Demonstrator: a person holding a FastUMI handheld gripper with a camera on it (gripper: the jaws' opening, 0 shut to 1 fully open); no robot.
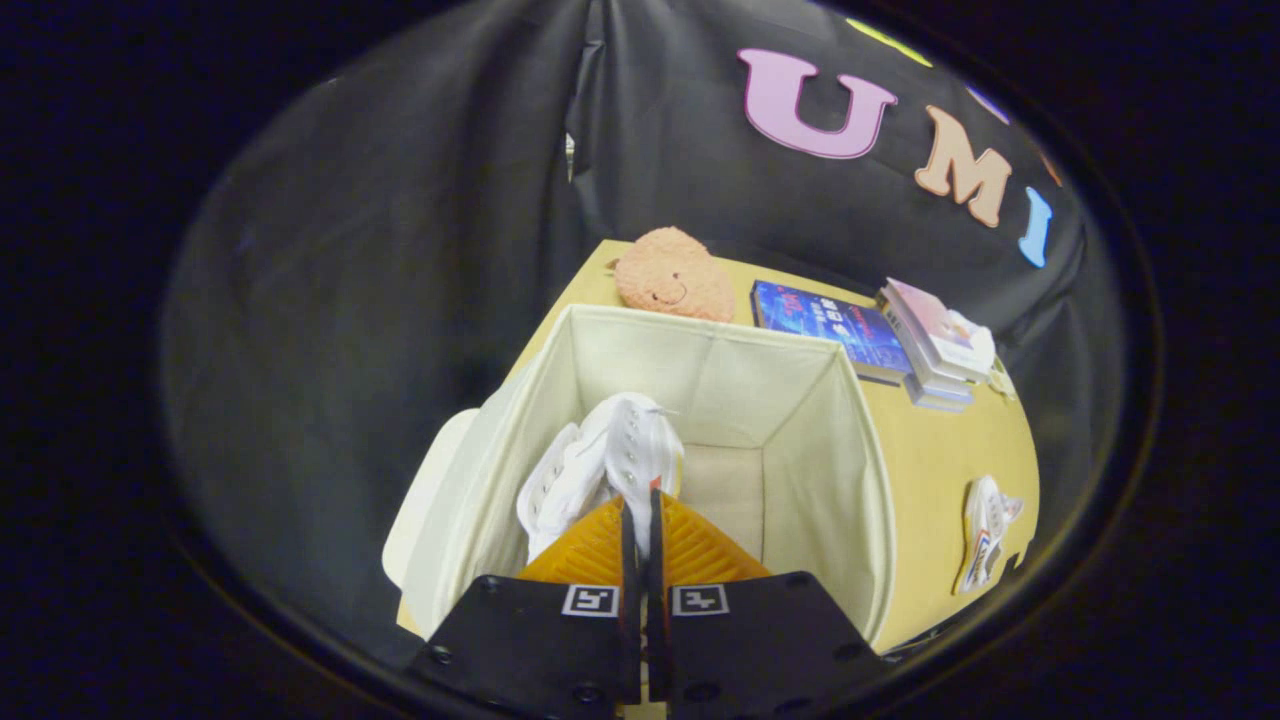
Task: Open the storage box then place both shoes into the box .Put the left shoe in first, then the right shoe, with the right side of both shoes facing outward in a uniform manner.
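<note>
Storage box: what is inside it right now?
Inside the storage box one white shoe hangs, pinched by the nearly closed tongs. Part of the bare floor shows; the rest sits hidden behind shoe and tongs.

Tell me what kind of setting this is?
Probably a staged recording booth, not a real home: black cloth wall drapes behind a small tan tabletop holding an open cream fabric storage box, stacked books and an orange plush toy. The claw pinches a white shoe inside the box.
</note>
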